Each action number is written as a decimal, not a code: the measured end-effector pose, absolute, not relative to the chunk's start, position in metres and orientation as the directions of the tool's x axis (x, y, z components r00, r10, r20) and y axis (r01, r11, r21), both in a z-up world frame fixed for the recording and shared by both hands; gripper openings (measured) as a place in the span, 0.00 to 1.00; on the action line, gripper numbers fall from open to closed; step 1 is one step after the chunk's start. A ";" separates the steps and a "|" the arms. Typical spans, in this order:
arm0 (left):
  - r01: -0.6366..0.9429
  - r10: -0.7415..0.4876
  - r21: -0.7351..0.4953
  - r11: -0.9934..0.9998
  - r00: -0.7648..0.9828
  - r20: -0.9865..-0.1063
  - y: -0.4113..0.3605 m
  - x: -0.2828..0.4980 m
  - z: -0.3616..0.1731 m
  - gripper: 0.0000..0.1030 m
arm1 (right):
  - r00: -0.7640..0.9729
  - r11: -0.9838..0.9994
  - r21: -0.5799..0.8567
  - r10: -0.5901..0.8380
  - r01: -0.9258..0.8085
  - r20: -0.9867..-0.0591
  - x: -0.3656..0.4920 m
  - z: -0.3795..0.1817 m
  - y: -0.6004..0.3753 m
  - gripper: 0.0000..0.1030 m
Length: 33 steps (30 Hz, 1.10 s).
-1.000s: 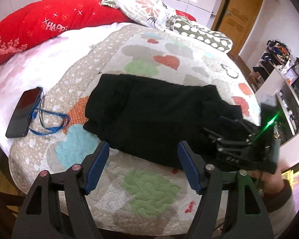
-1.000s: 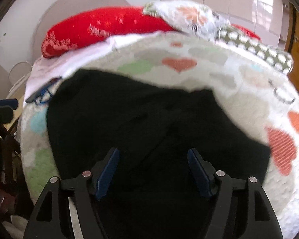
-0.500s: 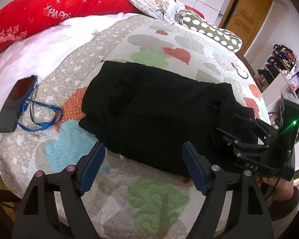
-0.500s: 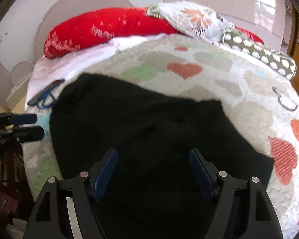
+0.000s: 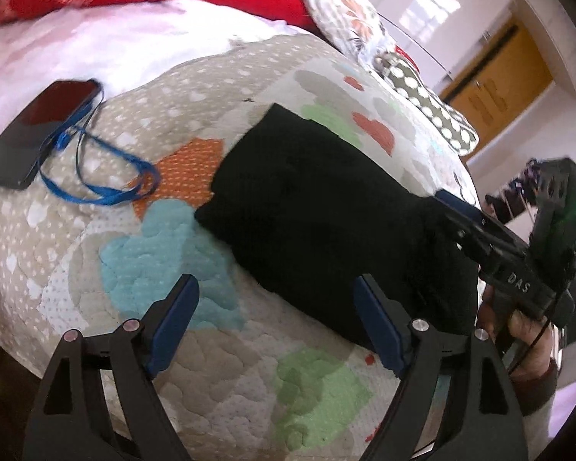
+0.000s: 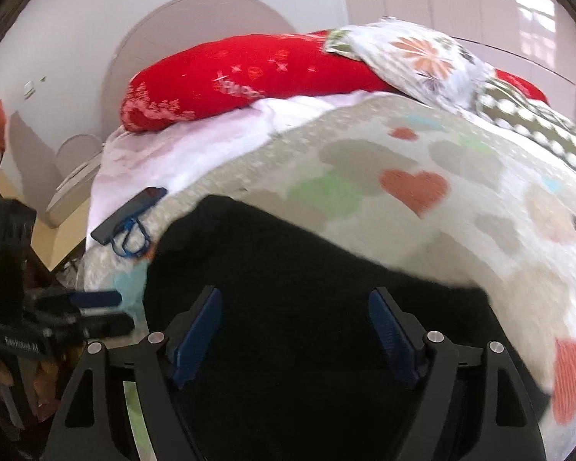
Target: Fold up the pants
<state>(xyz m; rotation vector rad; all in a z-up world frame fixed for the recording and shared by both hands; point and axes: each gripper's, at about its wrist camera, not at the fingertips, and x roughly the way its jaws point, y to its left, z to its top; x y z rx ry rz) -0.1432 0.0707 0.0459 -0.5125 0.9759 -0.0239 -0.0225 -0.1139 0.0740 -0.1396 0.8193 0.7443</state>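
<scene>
Black pants (image 5: 318,207) lie folded in a flat rectangle on a heart-patterned quilt (image 5: 172,246). My left gripper (image 5: 276,322) is open and empty, above the quilt just in front of the pants' near left edge. My right gripper (image 6: 295,330) is open and empty, directly over the pants (image 6: 307,307). The right gripper also shows in the left wrist view (image 5: 476,226) at the pants' right end. The left gripper shows in the right wrist view (image 6: 100,309) at the far left, apart from the pants.
A dark phone (image 5: 38,134) with a blue lanyard (image 5: 96,176) lies on the quilt left of the pants. A red pillow (image 6: 242,77), a floral pillow (image 6: 414,57) and a spotted pillow (image 5: 430,111) sit at the bed's head. A wooden door (image 5: 495,88) stands beyond.
The left gripper has swung to the left, so the phone and lanyard loom larger. The right gripper has drawn back a little over the pants. The pants have not moved.
</scene>
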 end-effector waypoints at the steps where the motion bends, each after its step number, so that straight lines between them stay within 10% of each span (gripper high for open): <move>1: -0.212 -0.250 -0.433 0.876 0.569 -0.784 0.072 -0.142 0.044 0.81 | 0.439 0.731 0.158 0.552 -0.664 -0.709 -0.020 0.073 -0.106 0.78; 22: -0.224 -0.278 -0.497 0.838 0.609 -0.743 0.068 -0.110 0.024 0.93 | 0.214 0.597 0.207 0.556 -0.775 -0.803 0.054 0.019 0.019 0.74; 25: -0.213 -0.278 -0.510 0.833 0.636 -0.720 0.071 -0.114 0.034 0.70 | 0.206 0.597 0.245 0.586 -0.764 -0.784 0.053 0.020 0.013 0.41; 29: -0.150 -0.240 -0.461 0.875 0.691 -0.681 0.064 -0.126 0.068 0.30 | 0.228 0.584 0.297 0.659 -0.755 -0.716 0.048 0.050 -0.016 0.29; 33: 0.000 -0.276 -0.416 0.909 0.747 -0.604 0.032 -0.141 0.110 0.29 | 0.281 0.570 0.349 0.741 -0.744 -0.610 0.038 0.098 -0.069 0.28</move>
